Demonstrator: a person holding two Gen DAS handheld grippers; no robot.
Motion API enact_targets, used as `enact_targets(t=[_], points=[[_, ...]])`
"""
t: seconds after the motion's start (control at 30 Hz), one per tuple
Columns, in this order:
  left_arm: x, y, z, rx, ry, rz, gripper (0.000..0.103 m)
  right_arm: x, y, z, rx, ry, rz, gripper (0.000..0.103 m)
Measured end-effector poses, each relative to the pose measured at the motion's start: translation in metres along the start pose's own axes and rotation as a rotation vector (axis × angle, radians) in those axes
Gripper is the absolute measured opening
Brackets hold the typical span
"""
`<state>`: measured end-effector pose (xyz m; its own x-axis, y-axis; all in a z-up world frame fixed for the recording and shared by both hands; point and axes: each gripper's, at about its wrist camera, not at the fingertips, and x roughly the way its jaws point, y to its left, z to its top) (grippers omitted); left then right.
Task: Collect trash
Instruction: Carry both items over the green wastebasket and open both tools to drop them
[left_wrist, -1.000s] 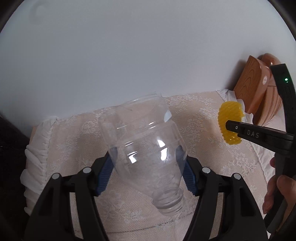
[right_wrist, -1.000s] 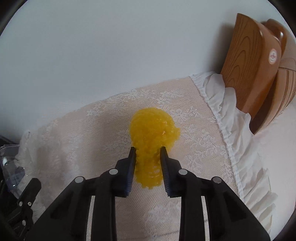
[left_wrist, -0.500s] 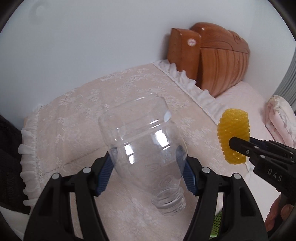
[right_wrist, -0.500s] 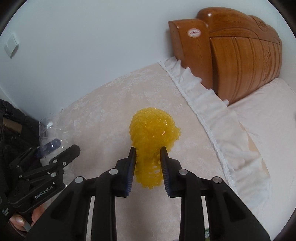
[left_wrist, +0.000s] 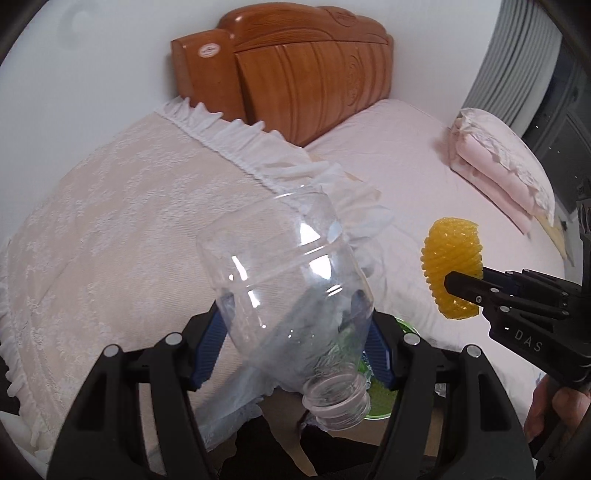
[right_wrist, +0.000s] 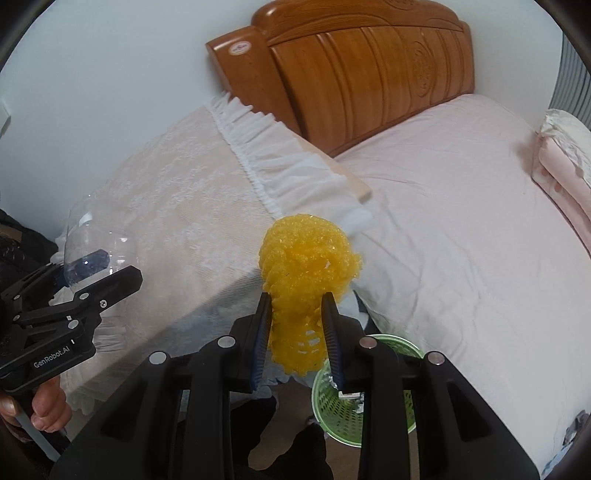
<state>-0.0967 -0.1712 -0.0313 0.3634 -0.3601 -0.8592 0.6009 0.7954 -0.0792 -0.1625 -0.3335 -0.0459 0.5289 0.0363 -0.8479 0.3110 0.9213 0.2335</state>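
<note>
My left gripper (left_wrist: 295, 339) is shut on a clear empty plastic bottle (left_wrist: 288, 295), held in the air with its open neck toward the camera; the bottle also shows at the left of the right wrist view (right_wrist: 92, 236). My right gripper (right_wrist: 297, 332) is shut on a yellow foam fruit net (right_wrist: 306, 280), also held in the air; the net shows at the right of the left wrist view (left_wrist: 452, 266). A green mesh waste basket (right_wrist: 406, 413) stands on the floor below both grippers, partly hidden behind the fingers; a green sliver of it shows in the left wrist view (left_wrist: 380, 398).
A lace-covered bedside surface with a white frill (left_wrist: 110, 229) lies to the left. A bed with pink sheet (right_wrist: 461, 229), wooden headboard (right_wrist: 369, 66) and folded pink bedding (left_wrist: 498, 177) lies to the right. The basket sits in the narrow gap between them.
Both grippers have swung right and back from the lace-covered surface with their objects held. The bed and the green basket have come into view below them.
</note>
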Motion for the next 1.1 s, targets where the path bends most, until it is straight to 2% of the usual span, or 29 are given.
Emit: enact_targets(t=[0.27,0.53,0.8,1.1], points=[[0.019,-0.084,-0.014,0.139,0.056,-0.081,0.064,-0.025,-0.074,-0.044,0.101,0.004,-0.063,0.03],[0.034,-0.141,-0.025,0.259,0.1,-0.13,0.064,-0.04,-0.123,-0.073,0.185,0.0,-0.09,0.03],[0.045,-0.17,-0.034,0.316,0.134,-0.168,0.064,-0.047,-0.144,-0.088,0.232,-0.009,-0.108,0.031],[0.055,-0.183,-0.041,0.343,0.168,-0.189,0.064,-0.051,-0.153,-0.094,0.255,-0.008,-0.126,0.031]])
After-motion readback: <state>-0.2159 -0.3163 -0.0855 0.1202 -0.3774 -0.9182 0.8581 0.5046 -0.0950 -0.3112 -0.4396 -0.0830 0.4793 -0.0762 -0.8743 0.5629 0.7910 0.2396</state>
